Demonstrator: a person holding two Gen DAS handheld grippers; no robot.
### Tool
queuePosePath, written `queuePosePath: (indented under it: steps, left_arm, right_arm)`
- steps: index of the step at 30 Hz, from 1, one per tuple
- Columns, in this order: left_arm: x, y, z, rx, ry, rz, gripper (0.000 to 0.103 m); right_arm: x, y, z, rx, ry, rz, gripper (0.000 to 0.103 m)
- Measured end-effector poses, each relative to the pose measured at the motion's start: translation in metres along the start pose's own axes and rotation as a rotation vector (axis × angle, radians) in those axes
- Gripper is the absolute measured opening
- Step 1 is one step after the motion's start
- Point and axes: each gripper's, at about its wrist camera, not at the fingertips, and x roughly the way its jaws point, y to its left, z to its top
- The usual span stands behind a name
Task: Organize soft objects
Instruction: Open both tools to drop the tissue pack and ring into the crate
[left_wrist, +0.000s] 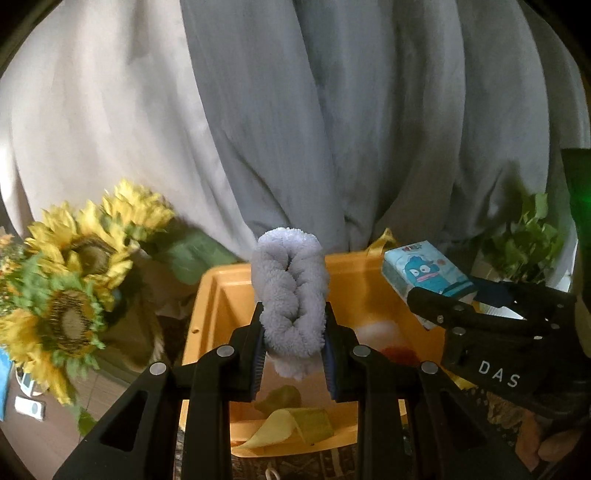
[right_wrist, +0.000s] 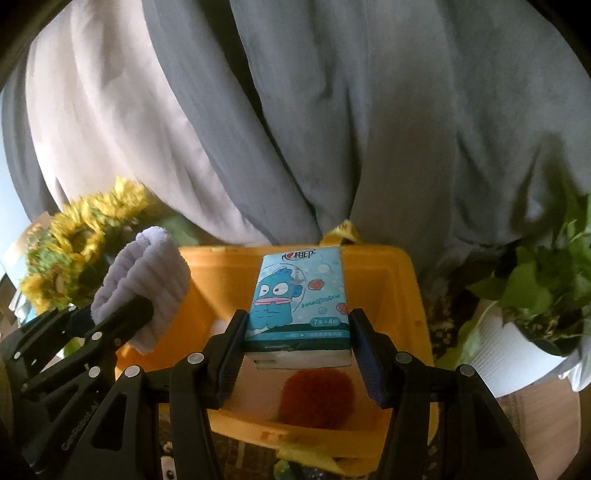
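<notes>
Grey and cream curtains (left_wrist: 332, 129) hang in heavy folds behind everything, with a bunch of sunflowers (left_wrist: 74, 288) at the left and a leafy potted plant (right_wrist: 535, 288) in a white pot at the right. Between them stands a yellow bin (right_wrist: 410, 280), open at the top.

At the left, the left hand-held gripper (left_wrist: 293, 343) is clamped tight on a fluffy pale lilac towel (left_wrist: 290, 295), rolled and folded so its upper end stands up above the fingers; it hangs over the left part of the bin. Beside it, the right hand-held gripper (right_wrist: 297, 354) grips a pack of tissues (right_wrist: 297, 299) with a blue cartoon fish printed on it, one pad on each side, the pack tilted up and held over the middle of the bin.

Inside the bin lie a red fuzzy ball (right_wrist: 317, 398) and something white (left_wrist: 380, 332) next to it. A yellow strap (left_wrist: 291, 428) curls over the bin's near rim.
</notes>
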Motion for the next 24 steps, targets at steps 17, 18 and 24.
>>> queuePosePath:
  steps: [17,18,24]
  left_arm:
    - [0.043,0.005,-0.007,0.009,0.131,-0.031,0.049]
    - [0.042,0.005,-0.007,0.008,0.128,-0.03,0.051]
    - [0.028,0.005,-0.005,-0.007,0.099,-0.021,0.064]
  right_arm:
    - [0.041,-0.007,-0.001,-0.009,0.132,-0.007,0.063]
    - [0.039,-0.007,-0.001,-0.011,0.127,-0.015,0.063]
    - [0.02,-0.007,0.002,0.0,0.079,-0.027,0.063]
